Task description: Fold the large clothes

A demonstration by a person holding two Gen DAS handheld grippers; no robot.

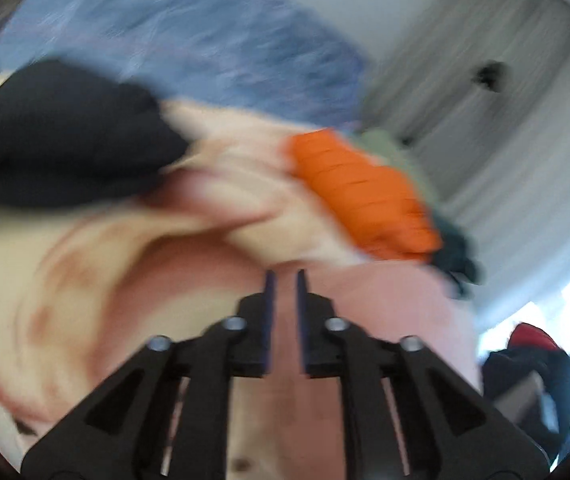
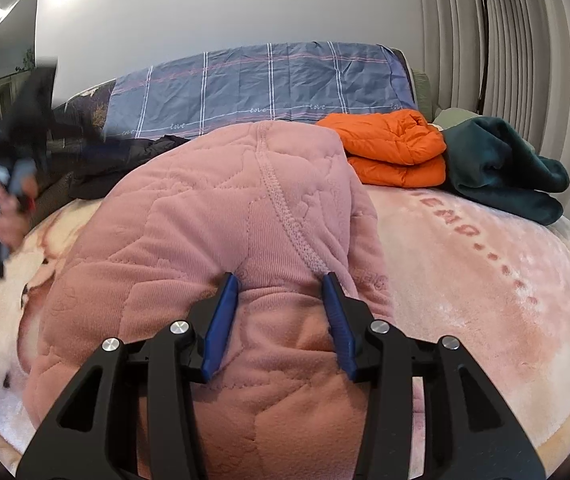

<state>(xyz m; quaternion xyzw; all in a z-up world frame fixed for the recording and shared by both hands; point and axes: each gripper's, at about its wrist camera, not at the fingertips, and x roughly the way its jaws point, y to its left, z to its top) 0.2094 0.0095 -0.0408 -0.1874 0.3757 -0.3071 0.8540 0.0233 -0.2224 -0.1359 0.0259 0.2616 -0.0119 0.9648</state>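
The right gripper [image 2: 281, 288], angled downward, is clamped on a bunched fold of the pink quilted garment [image 2: 213, 216] lying on the bed [image 2: 485, 300]. The left gripper [image 1: 285, 280], jaws nearly together with nothing visibly between them, hangs tilted over the blurred blanket. Folded orange jacket [image 2: 393, 148] and teal garment [image 2: 501, 164] lie beyond, near the grey wall [image 2: 225, 12].

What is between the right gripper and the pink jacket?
Nothing. The right gripper is already on the pink jacket, with a thick bunch of it between its blue fingers. The orange jacket and the green garment lie apart, farther back on the bed.
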